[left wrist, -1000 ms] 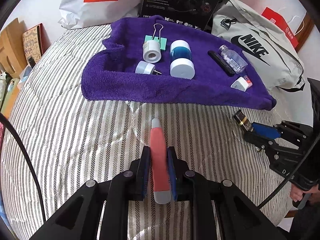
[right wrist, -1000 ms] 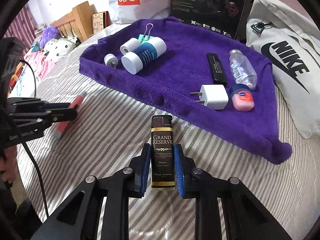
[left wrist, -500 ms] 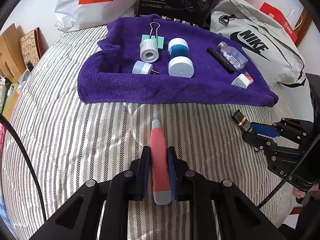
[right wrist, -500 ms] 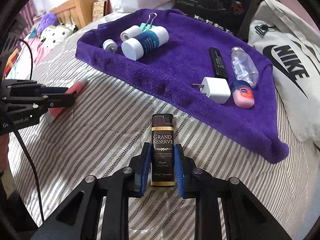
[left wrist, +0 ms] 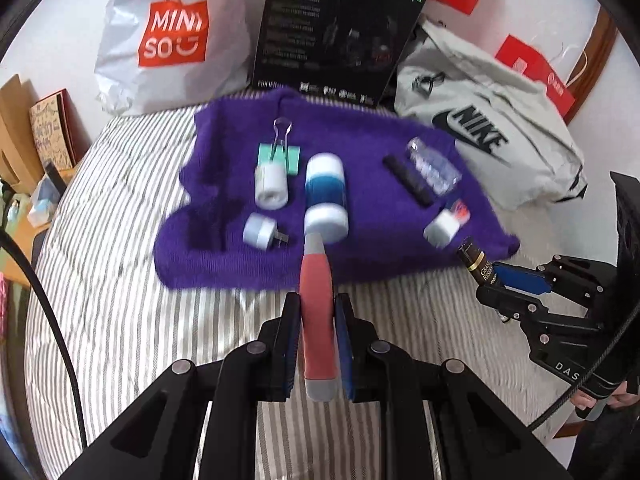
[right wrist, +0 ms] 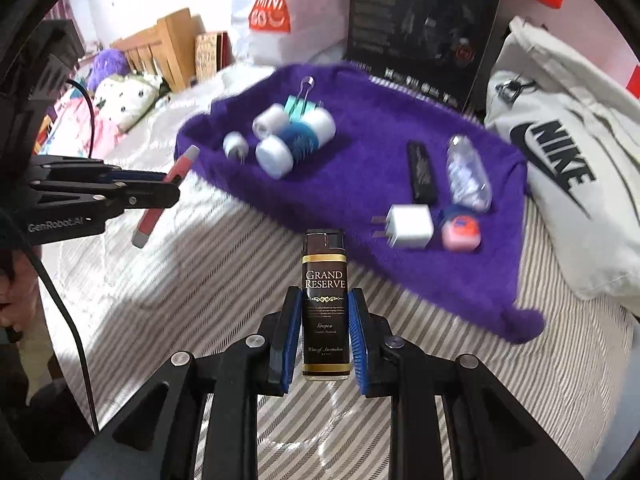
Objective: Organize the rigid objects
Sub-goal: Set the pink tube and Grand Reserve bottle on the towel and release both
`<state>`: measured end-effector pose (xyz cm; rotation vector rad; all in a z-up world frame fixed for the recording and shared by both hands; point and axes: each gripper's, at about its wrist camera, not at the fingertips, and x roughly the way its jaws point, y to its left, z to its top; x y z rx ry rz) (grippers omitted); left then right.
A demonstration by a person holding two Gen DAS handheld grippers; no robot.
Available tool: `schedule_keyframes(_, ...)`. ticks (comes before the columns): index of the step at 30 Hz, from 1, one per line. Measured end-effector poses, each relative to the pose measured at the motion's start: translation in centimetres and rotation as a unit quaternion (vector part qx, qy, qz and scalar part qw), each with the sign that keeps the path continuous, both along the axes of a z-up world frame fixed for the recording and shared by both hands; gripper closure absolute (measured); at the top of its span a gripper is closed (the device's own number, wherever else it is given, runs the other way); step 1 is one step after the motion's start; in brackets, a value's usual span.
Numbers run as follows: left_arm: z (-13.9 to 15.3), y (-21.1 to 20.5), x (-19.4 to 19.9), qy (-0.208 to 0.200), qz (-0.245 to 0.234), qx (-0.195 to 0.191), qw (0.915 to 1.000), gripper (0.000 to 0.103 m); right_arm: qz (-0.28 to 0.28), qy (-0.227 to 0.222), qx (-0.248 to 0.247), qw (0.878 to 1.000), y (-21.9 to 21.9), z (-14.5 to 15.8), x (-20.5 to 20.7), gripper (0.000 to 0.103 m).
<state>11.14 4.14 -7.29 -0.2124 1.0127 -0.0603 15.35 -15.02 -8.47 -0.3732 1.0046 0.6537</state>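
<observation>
My left gripper (left wrist: 317,304) is shut on a pink pen-shaped tube with a grey cap (left wrist: 317,312), held above the striped bed near the front edge of the purple towel (left wrist: 224,256). My right gripper (right wrist: 325,308) is shut on a black "Grand Reserve" lighter (right wrist: 325,304), just in front of the towel (right wrist: 360,200). On the towel lie a blue-and-white bottle (left wrist: 326,196), a white roll (left wrist: 272,184), a small white plug (left wrist: 260,232), a green binder clip (left wrist: 280,152), a black bar (left wrist: 408,180), a clear bottle (left wrist: 432,164), a white charger (right wrist: 408,226) and a pink tin (right wrist: 460,234).
Behind the towel stand a Miniso bag (left wrist: 172,40), a black box (left wrist: 336,32) and a grey Nike bag (left wrist: 488,136). The striped bedding (left wrist: 120,280) spreads to the left and front. Wooden furniture (right wrist: 168,48) stands beyond the left edge of the bed.
Both grippers have lifted and moved forward toward the towel with their objects still held. The towel now fills more of both views, blurred by motion.
</observation>
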Motion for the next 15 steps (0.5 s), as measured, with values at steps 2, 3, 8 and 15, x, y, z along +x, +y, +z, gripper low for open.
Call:
schedule_keyframes(2,0.6,0.1,0.8,-0.005,-0.002,0.003,1.0000,0.086,-0.007,-0.006,0.005,1.000,-0.1,0.8,0.9,0.080)
schedule_keyframes(3,0.8,0.0,1.3,-0.008,-0.003,0.005,1.0000,0.086,-0.009,-0.008,0.007,1.000,-0.2,1.2,1.6,0.080)
schedule_keyframes(8,1.6,0.4,3.2,-0.014,-0.004,0.005,0.9999,0.086,-0.019,-0.019,0.011,1.000,0.3,2.3,4.9,0.080)
schedule_keyframes(15,1.7,0.6,4.6,-0.015,-0.007,0.013,0.9998,0.086,-0.030,-0.012,0.013,0.999,2.0,1.4,9.8,0.080)
